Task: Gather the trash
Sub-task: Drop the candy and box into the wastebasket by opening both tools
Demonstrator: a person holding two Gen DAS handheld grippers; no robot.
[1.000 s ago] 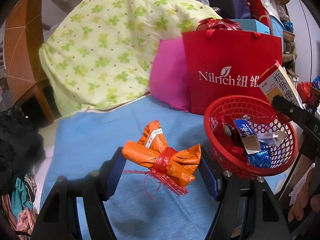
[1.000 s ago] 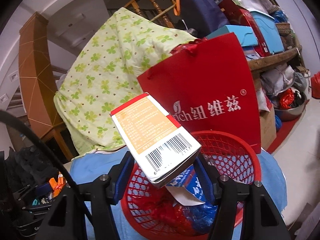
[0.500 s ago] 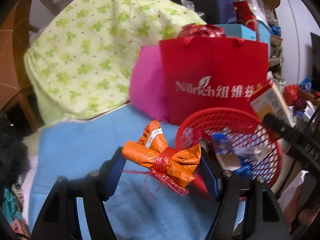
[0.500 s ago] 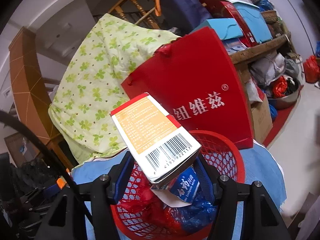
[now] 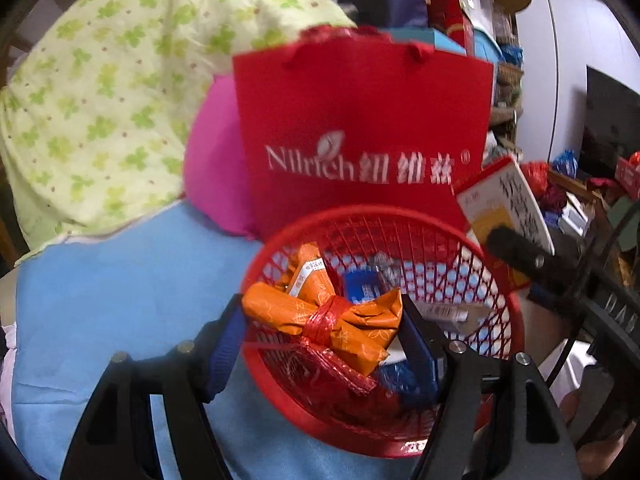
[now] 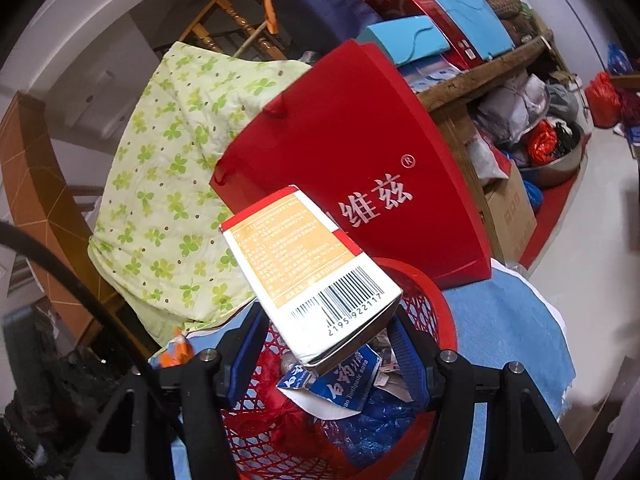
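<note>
Blue cloth [image 5: 120,280] covers the surface at lower left of the left wrist view, backed by a clover-print quilt [image 5: 100,92] at upper left, a pink cushion [image 5: 212,160] and, at centre, a red paper bag [image 5: 360,128] printed "Nilrich" with white Chinese characters and an ® mark. Before the bag sits a red mesh basket [image 5: 400,216] holding a blue toothpaste carton [image 6: 340,380], partly legible as "Toothpaste", and crumpled wrappers. Left gripper [image 5: 322,320]: fingers pinching an orange wrapper bundle [image 5: 320,312] tied with red ribbon, held over the basket; a small white label on it is unreadable. Right gripper [image 6: 324,344]: fingers clamping a white, orange and red box [image 6: 304,268], barcode numbered "2195 922117", tilted above the basket rim; this box appears at the right edge of the left view [image 5: 504,208]. Only the right wrist view shows a wooden stair railing [image 6: 232,20] at top, blue boxes [image 6: 404,36] on a wooden shelf [image 6: 488,68], and a steel basin [image 6: 556,160] at right.
</note>
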